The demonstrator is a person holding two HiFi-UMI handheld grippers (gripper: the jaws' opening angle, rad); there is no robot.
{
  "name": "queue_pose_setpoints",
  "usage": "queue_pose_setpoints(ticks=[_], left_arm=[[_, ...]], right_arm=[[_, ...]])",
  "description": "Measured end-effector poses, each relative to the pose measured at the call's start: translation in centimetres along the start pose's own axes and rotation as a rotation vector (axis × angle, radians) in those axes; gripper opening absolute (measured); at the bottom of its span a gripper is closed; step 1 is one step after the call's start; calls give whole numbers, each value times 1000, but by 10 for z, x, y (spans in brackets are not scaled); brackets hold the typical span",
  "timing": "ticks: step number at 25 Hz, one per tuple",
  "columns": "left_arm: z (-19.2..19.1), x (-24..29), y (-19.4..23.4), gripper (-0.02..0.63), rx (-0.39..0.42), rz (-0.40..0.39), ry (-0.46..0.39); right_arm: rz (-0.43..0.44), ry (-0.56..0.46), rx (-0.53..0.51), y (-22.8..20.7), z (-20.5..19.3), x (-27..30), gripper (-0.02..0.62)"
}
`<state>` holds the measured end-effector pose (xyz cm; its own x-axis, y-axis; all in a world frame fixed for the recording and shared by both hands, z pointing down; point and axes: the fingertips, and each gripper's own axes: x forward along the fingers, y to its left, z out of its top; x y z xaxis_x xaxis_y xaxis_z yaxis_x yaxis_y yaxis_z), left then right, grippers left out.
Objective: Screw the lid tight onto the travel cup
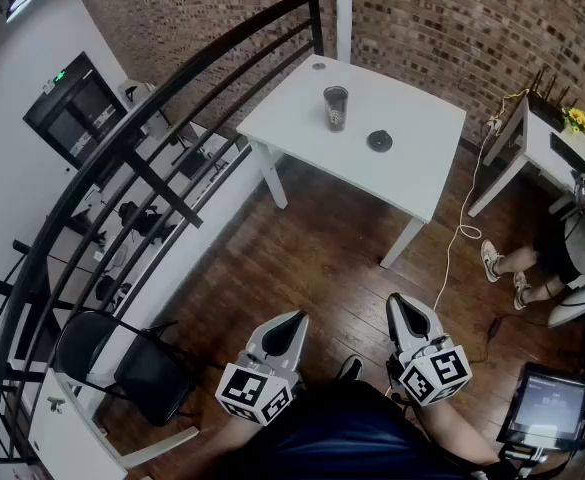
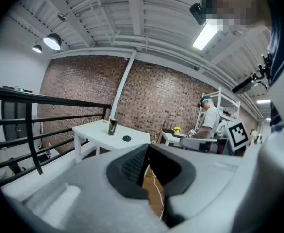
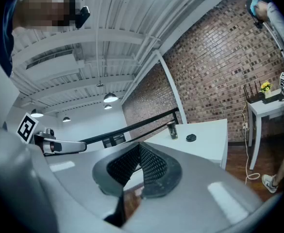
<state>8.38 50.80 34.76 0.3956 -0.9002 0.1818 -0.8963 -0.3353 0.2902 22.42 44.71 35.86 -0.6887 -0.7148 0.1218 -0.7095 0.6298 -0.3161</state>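
A dark travel cup [image 1: 336, 107] stands upright on a white table [image 1: 422, 158], and its round black lid [image 1: 379, 140] lies flat just to the right of it. Cup [image 2: 112, 126] and lid [image 2: 126, 138] show small and far off in the left gripper view; the right gripper view also has the cup [image 3: 172, 130] and lid [image 3: 191, 138] far ahead. My left gripper [image 1: 294, 325] and right gripper [image 1: 400, 306] are held close to my body, well short of the table, both shut with nothing between their jaws.
A black metal railing [image 1: 132, 158] runs along the left of the table. A white cable [image 1: 459, 233] trails on the wooden floor to the right. A second white table [image 1: 542, 138] and a seated person's legs [image 1: 532, 268] are at the far right. A folding chair [image 1: 122, 368] stands at the lower left.
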Motion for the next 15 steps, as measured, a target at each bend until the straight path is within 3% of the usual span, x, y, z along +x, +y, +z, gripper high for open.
queue_pose_setpoints(ticks=[8, 15], left_arm=[[-2, 29, -16, 6, 1, 35, 16], [14, 54, 17, 6, -3, 76, -5]], right_arm=[[0, 13, 28, -46, 5, -5, 11], [-11, 27, 26, -77, 12, 34, 11]])
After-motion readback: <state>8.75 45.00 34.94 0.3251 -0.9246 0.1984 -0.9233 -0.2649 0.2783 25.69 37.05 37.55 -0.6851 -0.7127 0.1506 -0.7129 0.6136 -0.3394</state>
